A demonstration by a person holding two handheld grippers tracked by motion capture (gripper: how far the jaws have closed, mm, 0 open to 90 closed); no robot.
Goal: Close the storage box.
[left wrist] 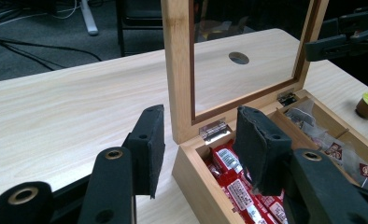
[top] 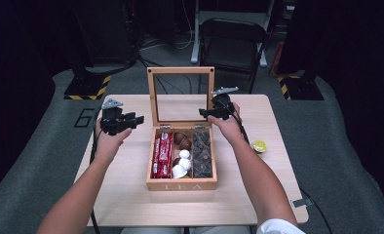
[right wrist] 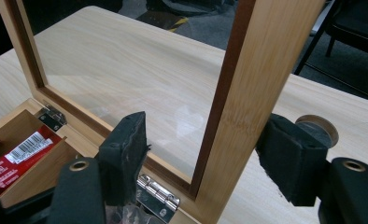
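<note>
Box: wooden tea box [top: 182, 184] sits at the middle of the desk [top: 131, 195], nearer the person's edge; front wall faces the person
Lid: glass-paned lid [top: 181, 71] stands upright on its hinges at the box's far wall; desk shows through the pane
Compartments: red packets [top: 163, 155] in the left one; brown and white pods [top: 182, 157] in the middle one; dark wrapped sachets [top: 203, 155] in the right one
Right gripper [top: 209, 113]: held at the lid's right-hand frame post, just above the hinge corner; in the right gripper view the post [right wrist: 247, 107] stands between the jaws; jaws are parted wider than the post; the far pad [right wrist: 289, 156] seems close against the wood, the near pad [right wrist: 126, 149] stands clear of it; whether any pad presses I cannot tell; nothing is clamped
Left gripper [top: 135, 120]: held over the desk just left of the box's far-left corner, apart from the lid; jaws are parted with nothing between them; in the left gripper view its pads [left wrist: 147, 147] frame the lid's left post and the hinge [left wrist: 214, 129]
Pod: a lime-topped pod [top: 259, 146] lies alone near the desk's right edge
Hole: a round cable hole [left wrist: 238, 58] sits toward the desk's far edge, seen through the pane
</note>
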